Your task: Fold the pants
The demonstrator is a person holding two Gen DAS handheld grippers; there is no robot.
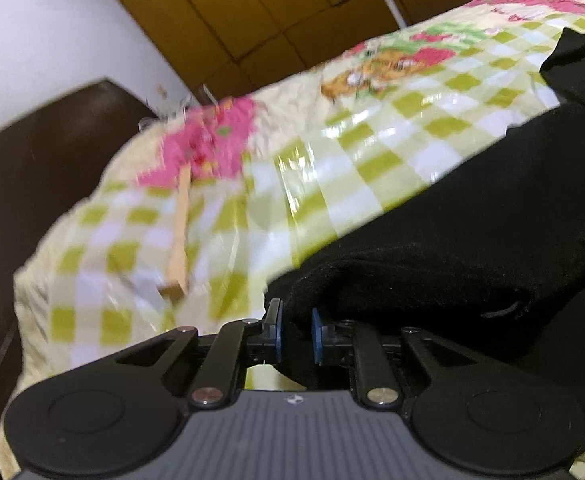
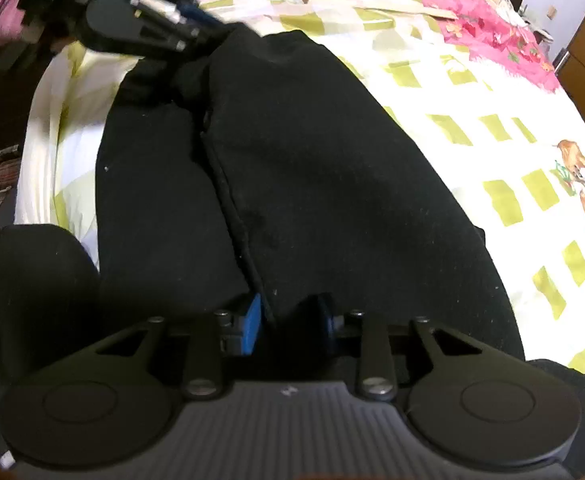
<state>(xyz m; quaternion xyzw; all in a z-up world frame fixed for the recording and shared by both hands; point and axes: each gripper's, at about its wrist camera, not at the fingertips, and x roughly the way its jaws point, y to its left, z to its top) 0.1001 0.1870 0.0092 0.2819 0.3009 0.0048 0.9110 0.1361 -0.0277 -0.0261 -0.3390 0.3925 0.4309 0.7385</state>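
My left gripper (image 1: 296, 330) is clamped on a fold of the black pants (image 1: 472, 248); the cloth bunches between its blue pads (image 1: 315, 334) and spills away to the right of the fingers. Ahead and to the left of that gripper lies the checked sheet (image 1: 252, 216), green and white squares with pink flower patches and a cartoon print further off. A thin wooden stick (image 1: 180, 240) lies on the sheet just ahead of the left finger, blurred. Beyond the bed, far ahead, stands a brown wardrobe (image 1: 292, 8), and to the far left a dark headboard (image 1: 52, 148).

My right gripper (image 2: 292, 320) points steeply down and is pinched on an edge of the pants (image 2: 312, 168) too; the seam of one leg runs straight down into the gap between its pads (image 2: 252, 320), which stand narrow with cloth in them. From here the pants stretch away ahead of the fingers, two dark legs side by side on the sheet (image 2: 492, 128), the left leg partly overlapped by the right one. At the far end, up and left of my right gripper, the left gripper (image 2: 196, 36) shows again, its fingers buried in the bunched far end of the cloth. More sheet lies to the right of the pants.
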